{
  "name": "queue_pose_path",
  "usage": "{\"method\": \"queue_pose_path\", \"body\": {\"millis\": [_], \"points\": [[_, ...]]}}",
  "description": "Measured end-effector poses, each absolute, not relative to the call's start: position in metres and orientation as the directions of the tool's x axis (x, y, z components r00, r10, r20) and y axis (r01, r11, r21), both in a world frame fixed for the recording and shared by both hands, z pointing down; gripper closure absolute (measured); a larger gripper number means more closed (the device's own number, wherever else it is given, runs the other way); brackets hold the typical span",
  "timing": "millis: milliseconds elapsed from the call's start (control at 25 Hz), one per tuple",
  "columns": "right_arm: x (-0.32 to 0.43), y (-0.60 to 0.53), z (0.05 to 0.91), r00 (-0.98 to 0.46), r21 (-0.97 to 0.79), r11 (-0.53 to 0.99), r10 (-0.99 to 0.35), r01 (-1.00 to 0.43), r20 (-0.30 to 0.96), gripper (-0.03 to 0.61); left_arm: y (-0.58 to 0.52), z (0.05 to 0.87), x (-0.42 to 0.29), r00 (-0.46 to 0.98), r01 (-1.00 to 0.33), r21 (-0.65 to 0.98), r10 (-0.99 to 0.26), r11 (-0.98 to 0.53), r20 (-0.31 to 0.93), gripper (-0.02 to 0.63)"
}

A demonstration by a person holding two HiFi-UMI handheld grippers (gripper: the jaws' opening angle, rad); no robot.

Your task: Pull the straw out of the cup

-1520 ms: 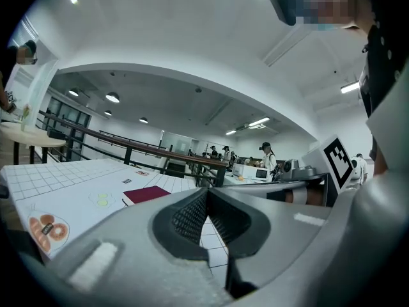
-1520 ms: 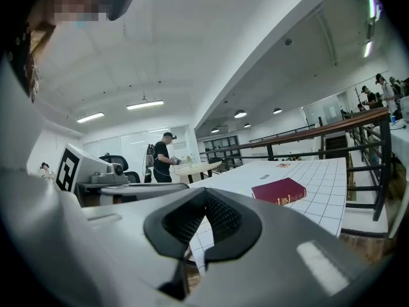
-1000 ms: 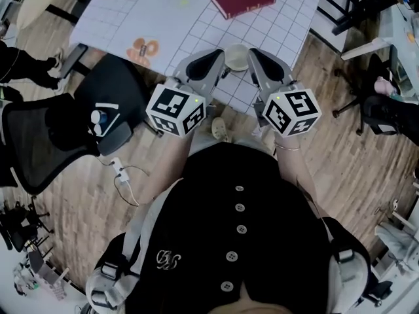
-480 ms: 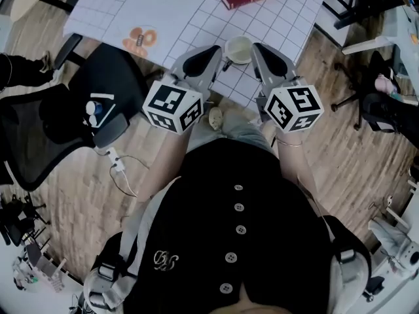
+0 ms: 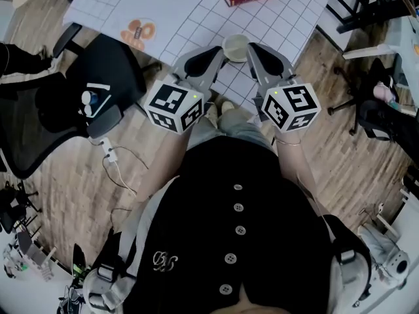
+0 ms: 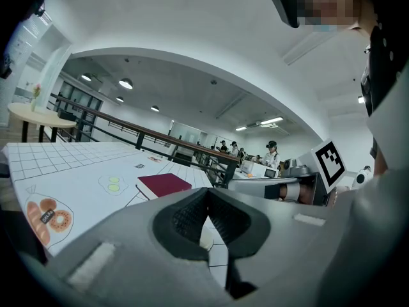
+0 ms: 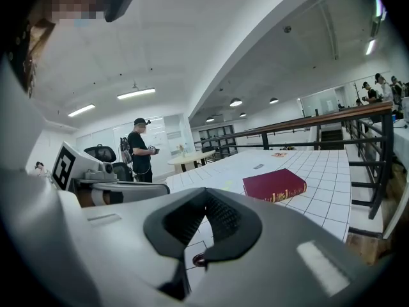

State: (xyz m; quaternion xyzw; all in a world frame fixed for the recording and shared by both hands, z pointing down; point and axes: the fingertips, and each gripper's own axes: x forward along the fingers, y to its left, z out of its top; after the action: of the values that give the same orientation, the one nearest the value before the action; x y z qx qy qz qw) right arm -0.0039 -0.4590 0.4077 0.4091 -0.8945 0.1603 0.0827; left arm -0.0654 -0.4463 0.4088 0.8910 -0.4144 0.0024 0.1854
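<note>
Evidently pre-grasp: left gripper and right gripper, jaws pressed together and empty, flank the cup at its eight and four o'clock near the table edge. Next, one gripper must open onto the straw, which the head view does not resolve; only the right gripper view shows a reddish ring, possibly its end.

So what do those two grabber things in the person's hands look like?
Both are smooth grey shells narrowing to a tip. The left gripper and right gripper each carry a white cube with black square markers and a tiny green light. Their pads are black and ribbed. The person wears a black buttoned top and a thin bracelet.
</note>
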Motion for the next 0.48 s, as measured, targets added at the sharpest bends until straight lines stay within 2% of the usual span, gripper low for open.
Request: {"method": "queue_pose_path", "body": {"millis": [480], "points": [[-0.017,-0.463,0.426,-0.702,-0.218,0.675,-0.618,-0.705,0.354,0.58,-0.442,0.435,-0.081,0.567,-0.804,0.356,-0.794,-0.476,0.219,0.614]]}}
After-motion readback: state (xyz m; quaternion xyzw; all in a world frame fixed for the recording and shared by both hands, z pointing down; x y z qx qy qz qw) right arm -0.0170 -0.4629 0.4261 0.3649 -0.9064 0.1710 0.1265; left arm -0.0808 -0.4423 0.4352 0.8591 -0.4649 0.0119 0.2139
